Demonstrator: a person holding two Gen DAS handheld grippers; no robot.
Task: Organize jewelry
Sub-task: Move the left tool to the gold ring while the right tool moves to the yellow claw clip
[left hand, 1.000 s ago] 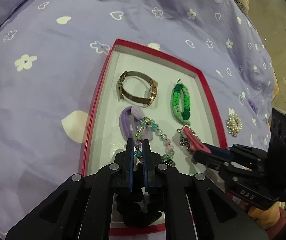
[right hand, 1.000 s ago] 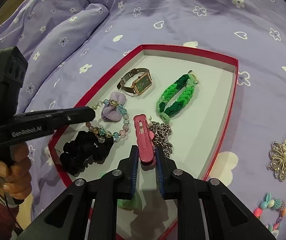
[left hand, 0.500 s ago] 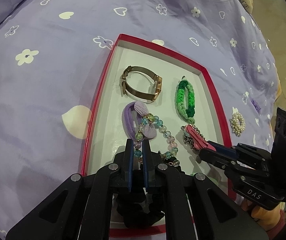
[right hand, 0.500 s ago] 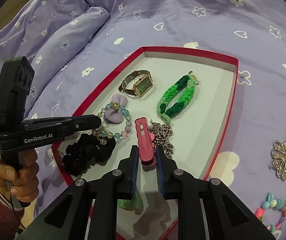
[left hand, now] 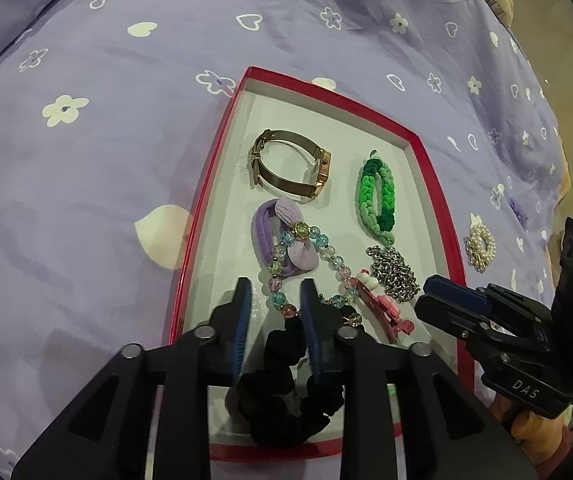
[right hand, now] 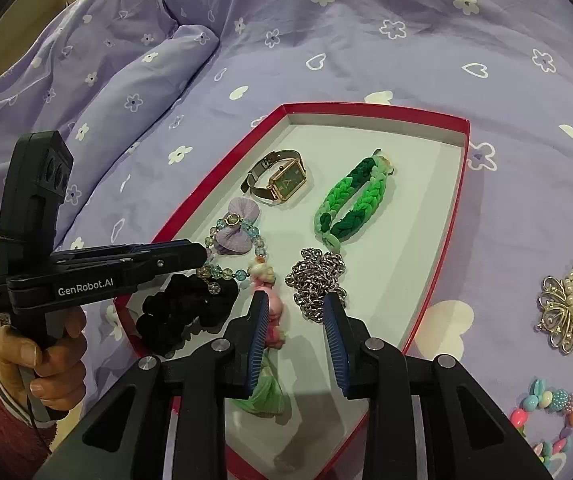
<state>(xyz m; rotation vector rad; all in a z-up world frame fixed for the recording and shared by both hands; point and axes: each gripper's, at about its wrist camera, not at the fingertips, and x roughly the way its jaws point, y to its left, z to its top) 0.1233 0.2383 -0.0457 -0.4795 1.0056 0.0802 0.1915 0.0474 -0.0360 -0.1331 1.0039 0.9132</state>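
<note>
A red-rimmed tray (left hand: 434,168) (right hand: 460,184) lies on a purple bedspread. It holds a watch (left hand: 290,168) (right hand: 282,178), a green braided bracelet (left hand: 376,198) (right hand: 352,204), a purple bow tie (left hand: 282,232), a glass bead bracelet (left hand: 328,258) (right hand: 226,270), a silver chain (left hand: 394,274) (right hand: 318,280), a pink hair clip (left hand: 382,312) (right hand: 272,320) and a black scrunchie (left hand: 282,396) (right hand: 184,312). My left gripper (left hand: 274,288) is open and empty above the bead bracelet. My right gripper (right hand: 296,300) is open; the pink clip lies by its left finger.
A pearl scrunchie with a gold brooch (right hand: 570,308) (left hand: 480,246) and a pastel bead bracelet (right hand: 546,420) lie on the bedspread right of the tray. A green hair tie (right hand: 264,392) lies in the tray's near end. Folded bedding rises at the far left.
Both grippers have opened. The right one let go of the pink hair clip, which now lies in the tray beside the chain. The left one let go of the bead bracelet.
</note>
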